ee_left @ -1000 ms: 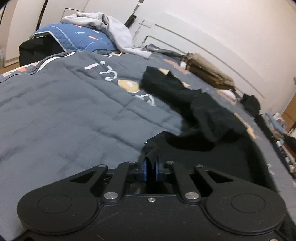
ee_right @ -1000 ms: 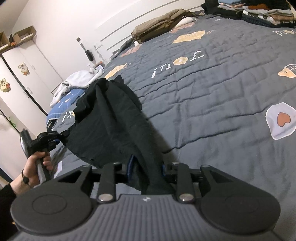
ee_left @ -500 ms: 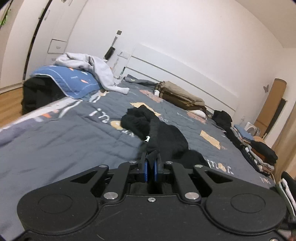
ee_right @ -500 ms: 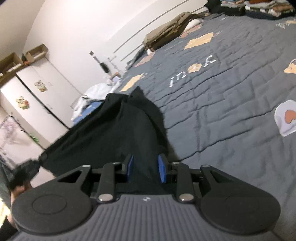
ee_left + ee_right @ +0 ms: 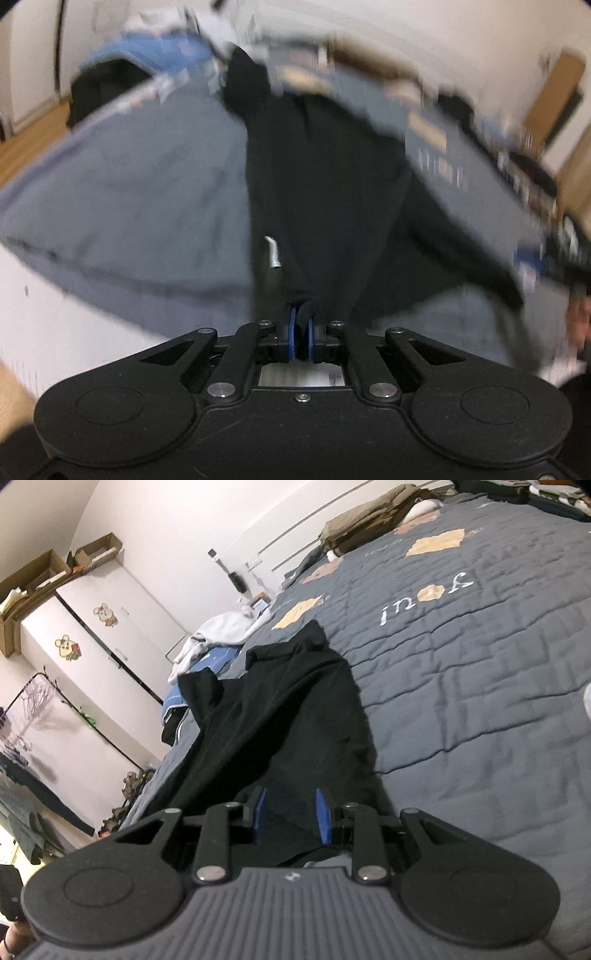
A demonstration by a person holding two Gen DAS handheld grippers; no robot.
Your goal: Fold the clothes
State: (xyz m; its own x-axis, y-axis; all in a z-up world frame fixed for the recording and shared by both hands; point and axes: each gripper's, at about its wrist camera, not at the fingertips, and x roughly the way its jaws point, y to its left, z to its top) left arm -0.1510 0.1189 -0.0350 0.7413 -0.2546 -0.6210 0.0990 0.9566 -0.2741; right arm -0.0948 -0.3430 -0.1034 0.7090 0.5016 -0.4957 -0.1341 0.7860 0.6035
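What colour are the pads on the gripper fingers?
Blue. The pads show best in the right wrist view, with the black garment between them.

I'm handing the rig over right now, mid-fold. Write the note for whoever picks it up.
Left gripper: shut on an edge of the black garment; this view is motion-blurred.
Right gripper: jaws apart with black cloth lying between the pads, not clamped.
Garment: stretched in a long strip across the grey quilt, partly bunched at its far end.
Done: garment picked up at one edge and spread lengthwise.
Left: regrip with the right, flatten it, then make every fold; no neat fold shows yet.
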